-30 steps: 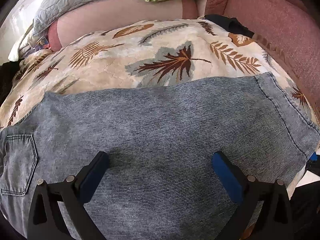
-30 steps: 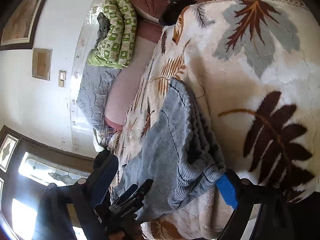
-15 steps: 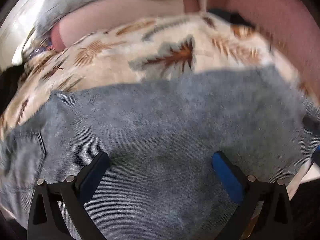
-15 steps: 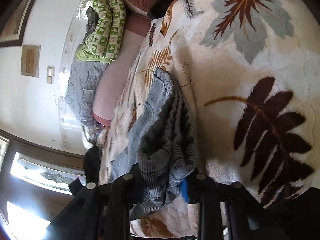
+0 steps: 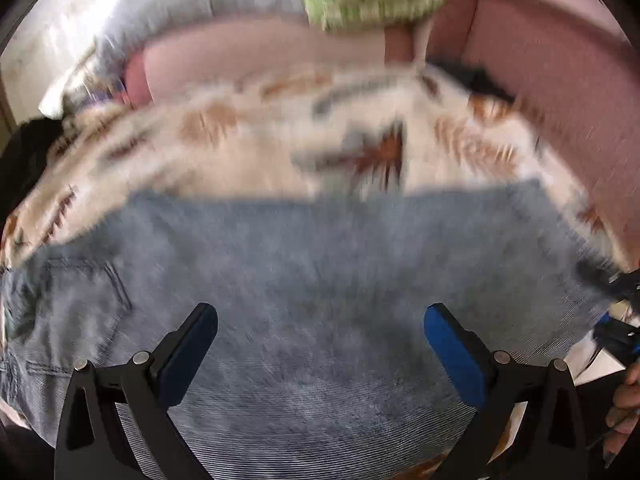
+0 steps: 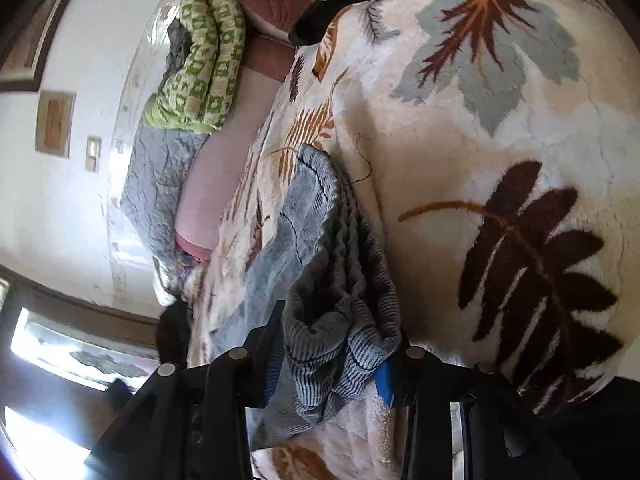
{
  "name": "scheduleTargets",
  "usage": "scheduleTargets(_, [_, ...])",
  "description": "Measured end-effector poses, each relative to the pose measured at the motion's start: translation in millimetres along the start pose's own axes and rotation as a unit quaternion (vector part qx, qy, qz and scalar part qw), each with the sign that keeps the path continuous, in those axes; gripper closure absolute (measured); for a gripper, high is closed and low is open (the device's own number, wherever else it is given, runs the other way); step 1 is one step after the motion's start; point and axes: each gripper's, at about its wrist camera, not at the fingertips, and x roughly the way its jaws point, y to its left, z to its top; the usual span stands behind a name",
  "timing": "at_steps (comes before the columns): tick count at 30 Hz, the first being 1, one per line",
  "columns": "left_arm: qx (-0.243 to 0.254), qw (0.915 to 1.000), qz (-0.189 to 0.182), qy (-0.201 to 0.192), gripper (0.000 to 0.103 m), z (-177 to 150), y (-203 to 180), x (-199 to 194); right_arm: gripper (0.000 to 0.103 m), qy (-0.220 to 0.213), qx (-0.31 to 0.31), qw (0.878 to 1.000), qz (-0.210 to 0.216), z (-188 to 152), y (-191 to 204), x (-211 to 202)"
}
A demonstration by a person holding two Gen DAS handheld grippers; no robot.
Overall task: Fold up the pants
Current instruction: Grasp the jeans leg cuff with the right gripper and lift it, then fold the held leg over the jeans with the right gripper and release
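Grey-blue denim pants (image 5: 320, 248) lie folded lengthwise across a cream blanket with a leaf print (image 5: 240, 148); a back pocket (image 5: 80, 300) shows at the left. My left gripper (image 5: 320, 314) hovers open just above the denim, with nothing between its blue pads. In the right wrist view the pants (image 6: 308, 216) run away from me, and their layered leg ends are bunched between the pads of my right gripper (image 6: 330, 368). Its jaws are opening a little, but the pads still press on the cloth. That end is lifted slightly off the blanket (image 6: 480, 160).
A green patterned quilt (image 6: 204, 60) and a grey quilt (image 6: 160, 184) lie against the white wall beyond a pink cushion (image 5: 240, 56). A black cloth (image 6: 328, 8) sits at the blanket's far edge. A person's hand (image 5: 624, 400) shows at the right.
The right gripper went from wide open around the leg ends to closed on them. The left gripper rose and tilted up, so more of the far bedding shows, and its view is blurred.
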Motion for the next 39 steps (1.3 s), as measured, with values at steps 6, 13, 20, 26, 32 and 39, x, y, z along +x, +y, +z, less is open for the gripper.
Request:
scheduleTargets(6, [0.030, 0.9988, 0.026, 0.030, 0.000, -25.5, 0.9, 32.1, 0.081, -0.002, -0.011, 0.999, -0.041, 0.4, 8.2, 5.0])
scheduleTargets(13, [0.022, 0.9992, 0.001, 0.033, 0.000, -24.8, 8.0, 36.0, 0.085, -0.005, -0.042, 0.995, -0.086, 1.2, 34.8, 1.8])
scheduleTargets(20, [0.031, 0.9990, 0.006, 0.031, 0.000, -26.0, 7.0, 38.6, 0.086, -0.010, -0.124, 0.981, -0.149, -3.9, 78.3, 1.9])
scheduleTargets(26, [0.035, 0.9989, 0.007, 0.032, 0.000, -27.4, 6.4, 38.1, 0.086, -0.011, -0.157, 0.974, -0.165, -5.4, 108.0, 5.5])
scheduleTargets(32, [-0.035, 0.9983, -0.041, 0.024, 0.027, -21.4, 41.1, 19.3, 0.087, -0.024, -0.296, 0.950, -0.100, -49.8, 216.4, 16.0])
scheduleTargets(39, [-0.254, 0.9640, 0.022, -0.076, 0.033, -26.4, 195.4, -61.8, 0.087, 0.062, -0.425, 0.903, -0.023, -163.2, 270.6, 89.6])
